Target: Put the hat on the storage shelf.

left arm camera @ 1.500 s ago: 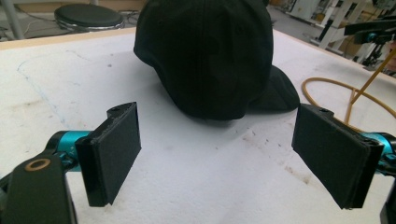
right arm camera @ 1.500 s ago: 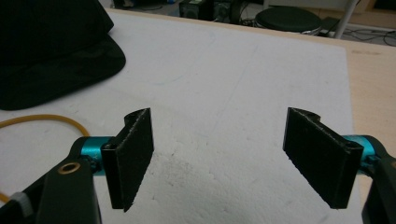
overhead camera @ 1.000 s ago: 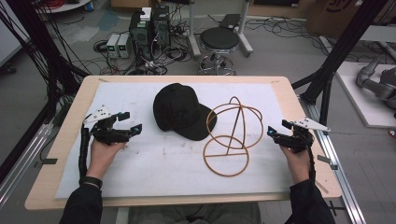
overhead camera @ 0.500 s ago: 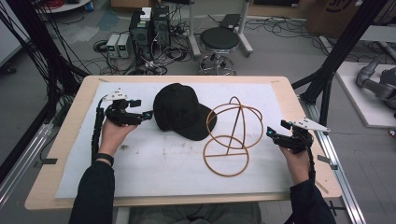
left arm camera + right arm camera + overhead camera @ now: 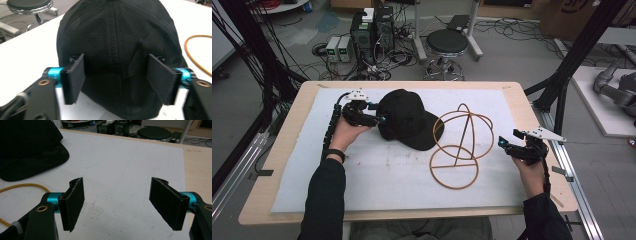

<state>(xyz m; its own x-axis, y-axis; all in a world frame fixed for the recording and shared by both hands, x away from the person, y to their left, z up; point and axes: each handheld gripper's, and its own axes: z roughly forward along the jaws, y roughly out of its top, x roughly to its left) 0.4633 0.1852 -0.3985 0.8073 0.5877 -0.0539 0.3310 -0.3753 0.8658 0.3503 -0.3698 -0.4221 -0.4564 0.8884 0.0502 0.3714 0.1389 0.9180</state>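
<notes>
On the padded worktop (image 5: 377,185), the black cap (image 5: 408,120) lies left of centre, brim pointing toward the wire hat stand (image 5: 462,145). The left gripper (image 5: 378,118) straddles its rear crown, fingers (image 5: 74,77) closing but apart. The right gripper (image 5: 507,142), fingers spread, waits well apart.

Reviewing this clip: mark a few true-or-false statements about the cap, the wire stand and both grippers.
1. The left gripper has its jaws on either side of the back of the black cap. True; the jaws have just been closing.
2. The cap sits on top of the wire stand. False: it lies on the white mat, beside the stand.
3. The right gripper is open with nothing between its jaws. True.
4. The right gripper grips the stand's base ring. False: it is apart from the stand, to its right.
</notes>
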